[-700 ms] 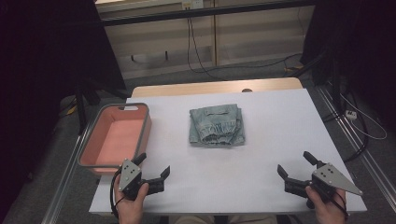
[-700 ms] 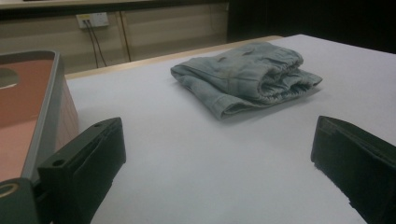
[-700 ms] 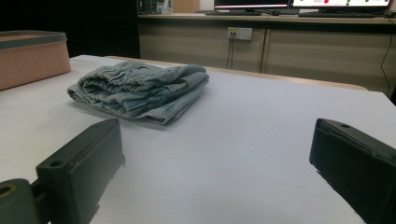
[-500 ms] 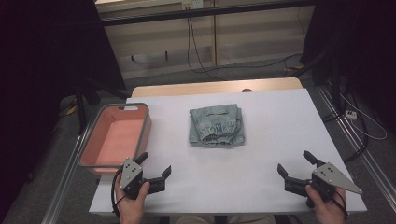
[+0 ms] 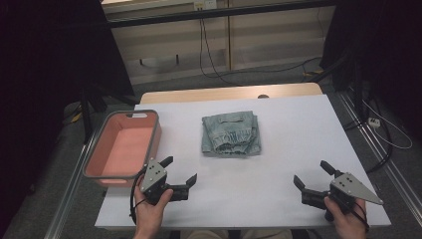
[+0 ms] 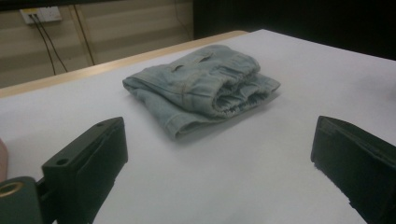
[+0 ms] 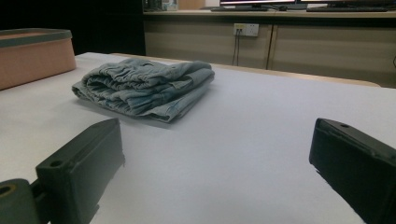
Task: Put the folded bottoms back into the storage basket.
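Looking down in high view: folded jeans (image 5: 231,135) lie mid surface (image 5: 278,169), pink bin (image 5: 124,147) at the left edge. Left gripper (image 5: 179,171) & right gripper (image 5: 312,174) sit near the front edge, well apart from jeans, fingers spread wide, nothing between them. Left gripper view: jeans (image 6: 201,87) ahead on the surface, both fingers (image 6: 88,163) wide apart, empty. Right gripper view: jeans (image 7: 144,88) ahead-left, bin (image 7: 32,53) beyond, fingers (image 7: 81,168) wide, empty.

a white table (image 5: 278,164) bears folded denim shorts (image 5: 231,134) and a pink bin (image 5: 124,147)
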Demonstrator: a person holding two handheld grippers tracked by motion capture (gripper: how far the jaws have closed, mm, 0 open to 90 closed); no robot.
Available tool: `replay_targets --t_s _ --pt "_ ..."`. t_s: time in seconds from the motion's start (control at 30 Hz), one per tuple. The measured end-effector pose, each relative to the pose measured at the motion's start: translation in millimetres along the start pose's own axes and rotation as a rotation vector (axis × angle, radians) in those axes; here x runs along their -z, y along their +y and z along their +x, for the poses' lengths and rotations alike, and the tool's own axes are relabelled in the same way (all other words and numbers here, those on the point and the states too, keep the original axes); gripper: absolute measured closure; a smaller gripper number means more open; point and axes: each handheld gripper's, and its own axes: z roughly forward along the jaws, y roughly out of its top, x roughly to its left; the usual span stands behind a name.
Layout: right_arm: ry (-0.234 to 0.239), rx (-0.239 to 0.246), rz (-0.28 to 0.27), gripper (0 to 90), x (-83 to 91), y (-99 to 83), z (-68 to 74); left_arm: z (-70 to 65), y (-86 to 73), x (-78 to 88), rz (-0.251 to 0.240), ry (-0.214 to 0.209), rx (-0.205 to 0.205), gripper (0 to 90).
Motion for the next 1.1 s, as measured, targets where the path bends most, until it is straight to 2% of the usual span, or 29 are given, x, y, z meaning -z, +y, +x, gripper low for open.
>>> replay_targets --t_s 0.1,0.17,0.3,0.37,0.47,0.53,0.63,0.77,0.87,0.97,1.03,1.1 --pt "0.000 0.004 -0.003 2.5 0.6 0.2 -0.4 3.4 4.5 -3.9 0.002 -0.021 0.014 4.6" --pt "-0.003 0.005 -0.003 2.5 0.6 0.3 -0.4 5.2 7.2 -8.4 0.010 -0.009 0.015 4.9" --pt "-0.005 0.019 0.005 2.5 -1.0 -0.1 0.4 9.0 14.6 -21.5 0.042 -0.007 0.044 4.4" --pt "-0.004 0.013 0.008 2.5 -1.2 -0.3 0.2 11.1 19.7 -28.0 0.037 -0.001 0.032 4.5" --pt "-0.006 0.012 0.008 2.5 -1.3 -0.5 -0.3 13.4 27.0 -34.8 0.040 0.003 0.047 4.5" --pt "-0.006 0.010 0.008 2.5 -1.6 -0.6 -0.7 14.9 32.9 -39.9 0.048 -0.013 0.045 4.5" --pt "-0.005 0.010 0.008 2.5 -1.6 -1.0 -0.9 14.9 42.2 -46.6 0.056 0.000 0.029 4.9" --pt "-0.003 0.012 0.009 2.5 -1.1 -1.0 -0.6 19.5 53.8 -57.0 0.085 0.004 0.042 4.7" --pt "0.001 0.018 0.014 2.3 -2.3 -1.2 -0.4 24.4 59.3 -67.1 0.097 -0.012 0.092 6.3" --pt "0.001 0.018 0.013 2.3 -2.7 -1.1 -0.5 29.3 61.9 -77.4 0.111 0.014 0.100 8.0" --pt "-0.005 0.015 0.013 2.3 -2.5 -0.4 -0.3 32.7 61.2 -85.1 0.116 0.014 0.142 8.0" --pt "-0.006 0.013 0.011 2.3 -2.7 -0.3 -0.1 35.8 59.7 -92.0 0.139 0.018 0.157 8.0"
